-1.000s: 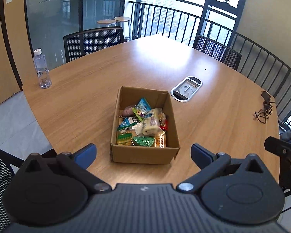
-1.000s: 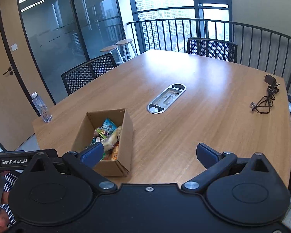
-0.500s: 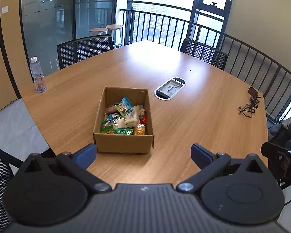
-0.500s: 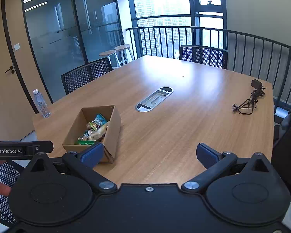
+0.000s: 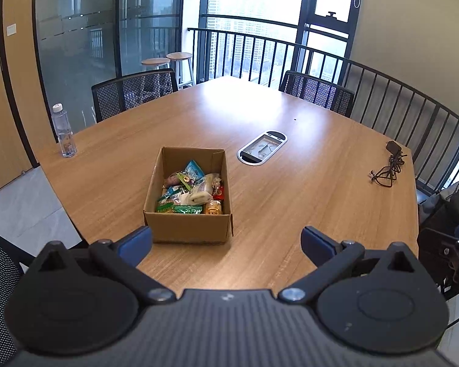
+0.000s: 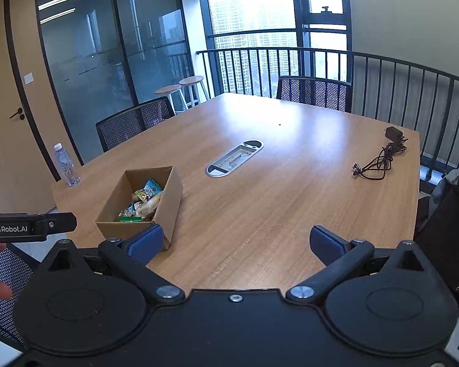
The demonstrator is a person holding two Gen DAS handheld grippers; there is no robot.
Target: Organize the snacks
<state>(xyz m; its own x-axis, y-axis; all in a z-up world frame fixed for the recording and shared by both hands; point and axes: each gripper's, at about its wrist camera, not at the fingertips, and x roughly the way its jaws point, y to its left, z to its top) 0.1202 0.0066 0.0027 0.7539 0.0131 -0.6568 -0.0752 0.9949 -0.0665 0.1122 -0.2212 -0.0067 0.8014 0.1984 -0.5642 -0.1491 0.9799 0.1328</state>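
Note:
An open cardboard box (image 5: 189, 225) (image 6: 167, 203) stands near the front edge of the wooden table (image 5: 290, 183). Inside it lie several snack packets (image 5: 192, 192) (image 6: 142, 202) in green, blue, white and orange wrappers. My left gripper (image 5: 226, 240) hovers open above the table's front edge, short of the box, with nothing between its blue pads. My right gripper (image 6: 235, 241) is also open and empty, held to the right of the box. The left tool's body (image 6: 27, 227) shows at the left edge of the right wrist view.
A water bottle (image 5: 63, 131) stands at the table's left corner. An oval cable port (image 5: 262, 147) sits mid-table, and a black charger with cord (image 5: 388, 168) lies at the right. Mesh chairs (image 5: 134, 91) ring the table; a railing and windows lie beyond.
Both grippers have drawn back and up from the box, which now looks smaller and farther off. Both stayed open and empty. The box and snacks have not moved.

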